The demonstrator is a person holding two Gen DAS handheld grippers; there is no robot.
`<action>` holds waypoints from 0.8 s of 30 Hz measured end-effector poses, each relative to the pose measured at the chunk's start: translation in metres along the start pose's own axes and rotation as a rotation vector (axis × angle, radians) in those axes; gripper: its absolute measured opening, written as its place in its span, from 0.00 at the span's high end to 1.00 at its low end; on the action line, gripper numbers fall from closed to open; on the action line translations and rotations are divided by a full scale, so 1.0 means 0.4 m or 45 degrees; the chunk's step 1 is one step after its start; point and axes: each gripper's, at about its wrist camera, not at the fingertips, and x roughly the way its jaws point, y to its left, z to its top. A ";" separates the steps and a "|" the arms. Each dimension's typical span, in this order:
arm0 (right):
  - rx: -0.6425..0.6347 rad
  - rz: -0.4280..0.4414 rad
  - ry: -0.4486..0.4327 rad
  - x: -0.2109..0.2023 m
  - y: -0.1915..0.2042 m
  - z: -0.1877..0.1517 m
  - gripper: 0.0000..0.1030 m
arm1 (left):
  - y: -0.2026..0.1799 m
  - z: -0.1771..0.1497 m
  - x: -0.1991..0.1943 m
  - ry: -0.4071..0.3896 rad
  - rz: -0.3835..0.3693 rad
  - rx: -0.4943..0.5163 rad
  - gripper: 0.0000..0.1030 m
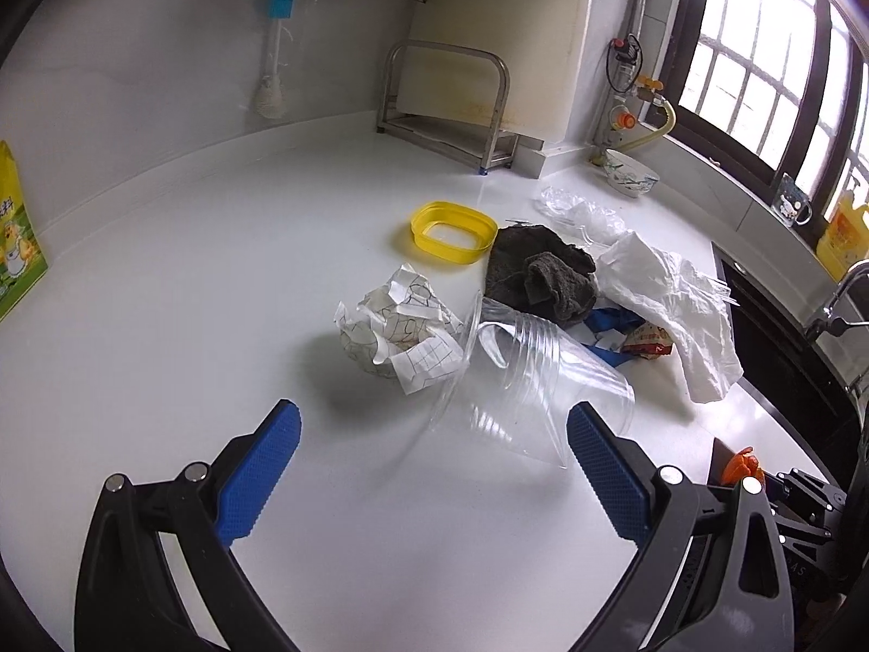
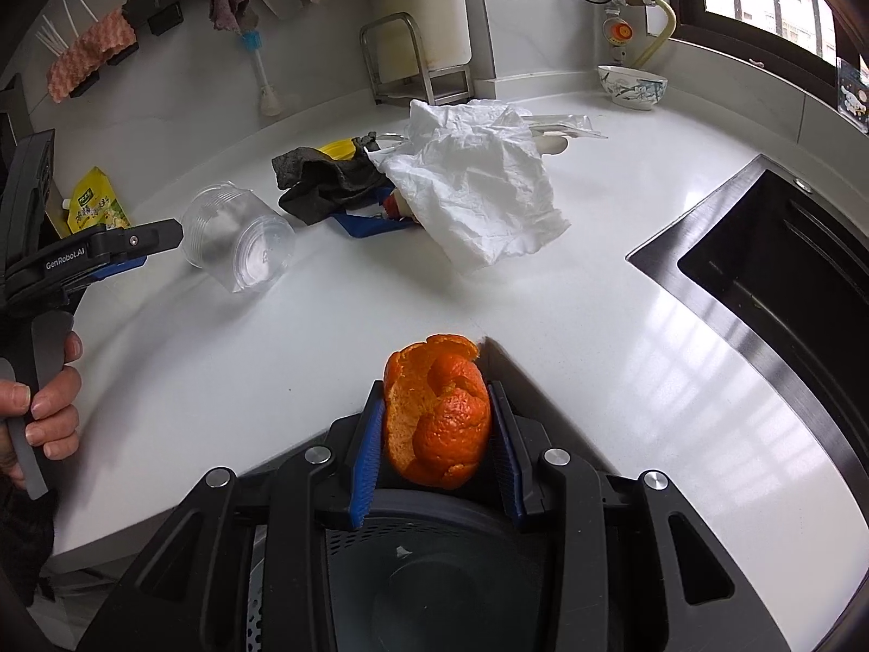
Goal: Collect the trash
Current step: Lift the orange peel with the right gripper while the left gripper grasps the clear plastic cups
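Note:
My right gripper (image 2: 437,418) is shut on an orange peel (image 2: 434,413), both blue pads pressing its sides, above a dark perforated bin (image 2: 434,570) at the counter's front edge. My left gripper (image 1: 434,413) stands open over the white counter (image 1: 190,326), with nothing pressed between its pads. A stack of clear plastic cups (image 1: 532,380) lies on its side just ahead, close to the right finger. Beyond it lie crumpled checked paper (image 1: 396,331), a dark cloth (image 1: 537,271), a white crumpled bag (image 1: 668,304) and a red wrapper (image 1: 649,339).
A yellow plastic ring (image 1: 453,231) lies behind the paper. A metal rack (image 1: 451,103) and a bowl (image 1: 630,174) stand at the back. The black sink (image 2: 771,282) is on the right. A yellow-green packet (image 1: 16,250) leans far left.

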 end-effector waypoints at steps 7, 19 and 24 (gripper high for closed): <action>0.022 -0.003 0.021 -0.007 -0.014 -0.014 0.66 | 0.007 0.016 0.022 -0.009 -0.149 0.130 0.06; 0.028 -0.005 0.020 -0.021 -0.015 -0.013 0.66 | -0.032 0.018 0.053 0.017 -0.312 0.205 0.08; 0.047 -0.014 0.012 -0.031 -0.027 -0.017 0.66 | -0.071 0.009 0.062 0.044 -0.344 0.263 0.19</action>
